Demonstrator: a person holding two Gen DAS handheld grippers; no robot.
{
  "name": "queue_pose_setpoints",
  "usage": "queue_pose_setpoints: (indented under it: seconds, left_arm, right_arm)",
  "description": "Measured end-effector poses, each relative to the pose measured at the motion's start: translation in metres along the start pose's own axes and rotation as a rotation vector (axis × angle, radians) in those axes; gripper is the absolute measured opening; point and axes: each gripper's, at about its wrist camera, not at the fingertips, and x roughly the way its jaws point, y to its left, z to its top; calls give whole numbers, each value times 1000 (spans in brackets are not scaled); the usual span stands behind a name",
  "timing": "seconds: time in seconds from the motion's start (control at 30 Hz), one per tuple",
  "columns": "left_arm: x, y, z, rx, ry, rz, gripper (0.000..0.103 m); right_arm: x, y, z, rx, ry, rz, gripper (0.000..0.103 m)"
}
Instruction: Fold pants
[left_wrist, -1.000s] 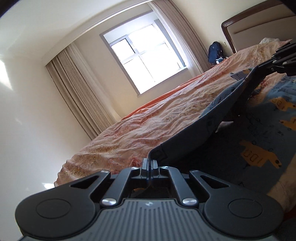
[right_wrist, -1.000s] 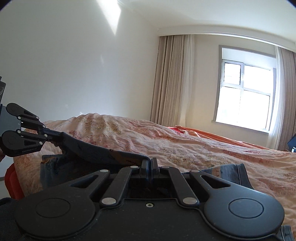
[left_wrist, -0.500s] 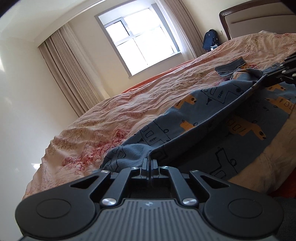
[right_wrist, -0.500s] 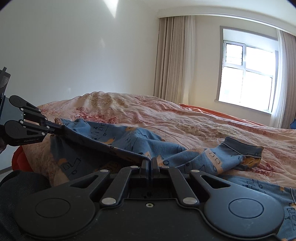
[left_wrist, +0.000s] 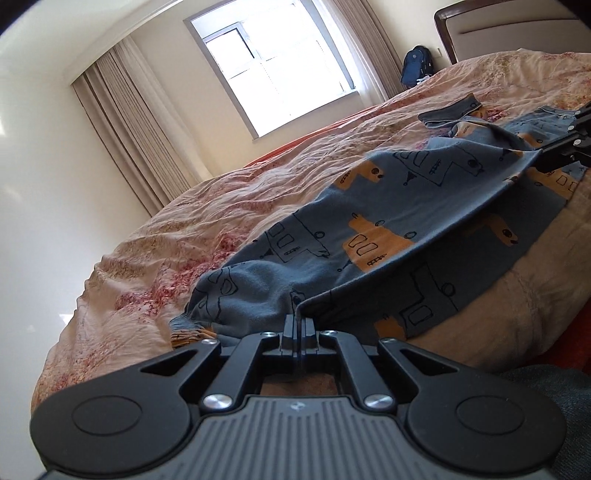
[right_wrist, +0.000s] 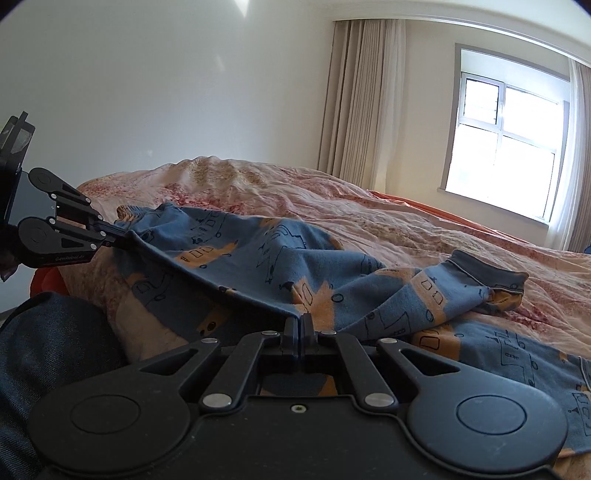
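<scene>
While both fingers (left_wrist: 298, 325) (right_wrist: 300, 326) clamp one pants (left_wrist: 369, 229) edge, taut, bed (left_wrist: 221, 206) beyond

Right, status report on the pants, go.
Left gripper shut on pants edge; right gripper shut on same edge. Edge stretched between them, rest draped on bedspread. Nothing in the way.

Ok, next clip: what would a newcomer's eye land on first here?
The blue pants with orange cartoon prints, stretched by one edge between the two tools over the near side of the bed. The left tool and the right tool are each shut on that edge, with the rest of the fabric lying on the peach floral quilt. Behind, a bright window and beige curtains.
</scene>
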Motion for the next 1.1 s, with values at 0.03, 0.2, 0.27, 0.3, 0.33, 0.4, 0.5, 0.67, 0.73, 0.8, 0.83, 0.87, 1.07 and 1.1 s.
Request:
queue_pose_setpoints:
  seconds: [0.03,0.2,0.27,0.3,0.33,0.4,0.5,0.67,0.73,0.8,0.83,0.87,1.07,1.1]
  left_arm:
    - [-2,0,0,2,-2,2,0]
    - [-2,1,-9,-2,24,-6,0]
    - [0,-1,-11,-5,36,-10,0]
    - [2,-1,-12,-6,41,-11,0]
    - [3,-2,-12,-6,47,-12,0]
    - [6,-2,-13,-2,58,-17,0]
    - [8,-3,-13,-3,69,-21,1]
    - [2,2,-7,-72,73,-52,35]
    - [-4,3,-4,-121,62,-69,62]
    - [-11,1,2,-167,43,-91,75]
    - [-14,0,7,-186,24,-104,80]
    - [-17,-3,11,-203,3,-108,93]
    - [-19,-36,53,-250,-121,-255,102]
    - [-16,-44,59,-253,-136,-285,102]
  right_arm:
    - [-3,1,2,-21,4,8,0]
    - [-6,7,3,-98,76,46,0]
    - [-2,7,-4,-100,108,51,0]
    - [0,7,-7,-87,123,53,0]
    - [3,6,-10,-75,133,53,0]
    - [7,5,-12,-58,144,50,0]
    - [9,5,-14,-37,141,38,0]
    - [7,3,-14,-7,134,37,20]
    - [4,0,-14,16,126,34,35]
    - [-2,-5,-14,38,113,20,58]
    - [-7,-9,-14,55,100,12,64]
    - [-11,-13,-14,72,89,2,74]
    - [-37,-49,-19,167,56,-151,102]
    - [-42,-57,-20,191,49,-179,102]
